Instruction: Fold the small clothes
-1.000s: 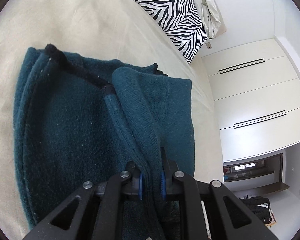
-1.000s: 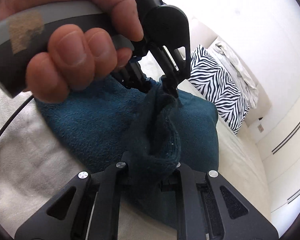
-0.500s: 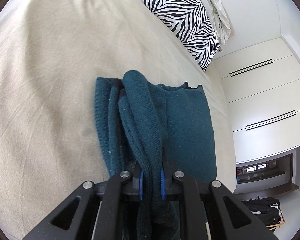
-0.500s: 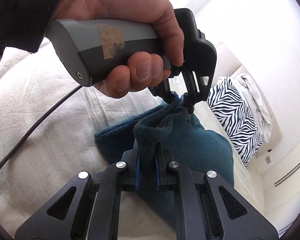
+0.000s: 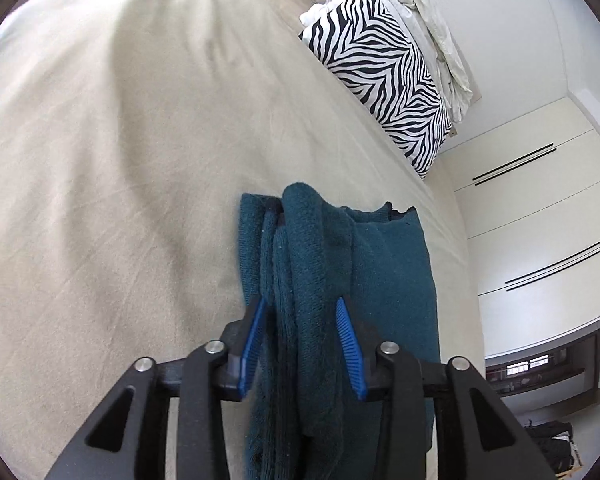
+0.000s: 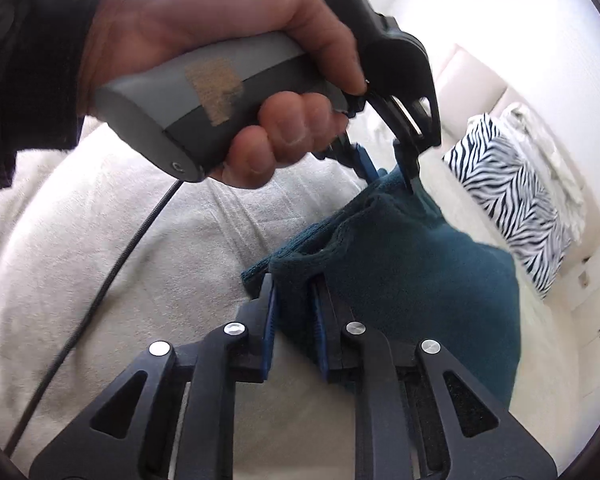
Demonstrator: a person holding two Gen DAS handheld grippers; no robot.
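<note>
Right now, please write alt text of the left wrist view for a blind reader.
A folded dark teal knitted garment lies on a beige bed sheet, one thick fold standing between the left gripper, whose blue pads have just been opening. A zebra-striped pillow rests beyond.

Bed (image 5: 120, 160): covered by a cream sheet with soft creases, filling most of both views
Zebra pillow (image 5: 396, 76): black-and-white striped, lying at the far edge of the bed
White bedding (image 5: 440, 28): crumpled, bunched just behind the zebra pillow and touching it
Wardrobe (image 5: 540, 208): white doors with dark slot handles, standing beyond the bed's far side
Shelf (image 5: 540, 372): dark recess below the wardrobe, its contents too small to tell
Cable (image 6: 100, 292): thin, black, trailing across the sheet in the right wrist view
</note>
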